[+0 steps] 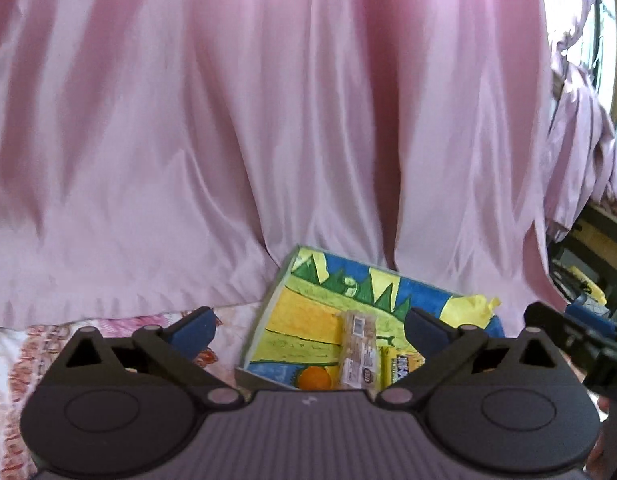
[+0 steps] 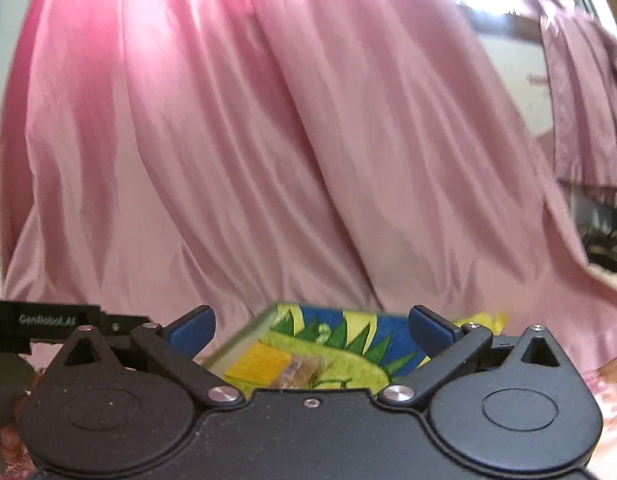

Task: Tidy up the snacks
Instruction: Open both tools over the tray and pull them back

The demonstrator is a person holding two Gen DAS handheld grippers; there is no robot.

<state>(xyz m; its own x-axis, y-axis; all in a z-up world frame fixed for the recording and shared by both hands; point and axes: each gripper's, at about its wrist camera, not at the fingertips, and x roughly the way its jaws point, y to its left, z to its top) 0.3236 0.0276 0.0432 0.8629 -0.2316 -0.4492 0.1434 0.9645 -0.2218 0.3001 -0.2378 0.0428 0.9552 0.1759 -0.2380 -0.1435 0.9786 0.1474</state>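
I am holding both hand-held grippers released and empty, the left gripper (image 1: 308, 328) and right gripper (image 2: 310, 326) angling slightly down toward a shallow rectangular box painted yellow, green and blue (image 1: 268, 320). Two wrapped snacks are lying inside it: a clear-wrapped brown bar (image 1: 358, 354) beside a yellow packet (image 1: 400, 366). Pink satin curtain (image 1: 268, 120) is hanging close behind the box's far edge, flowered cloth (image 1: 12, 360) spreading open to its left.

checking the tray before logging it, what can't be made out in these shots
- Near end of the painted tray: left wrist view, hidden behind the left gripper body.
- Yellow snack packet: same view, partly covered by a finger; label unreadable.
- Clear-wrapped snack bar: right wrist view, motion-blurred, cut off by the right gripper body.
- Yellow bag contents: not visible.
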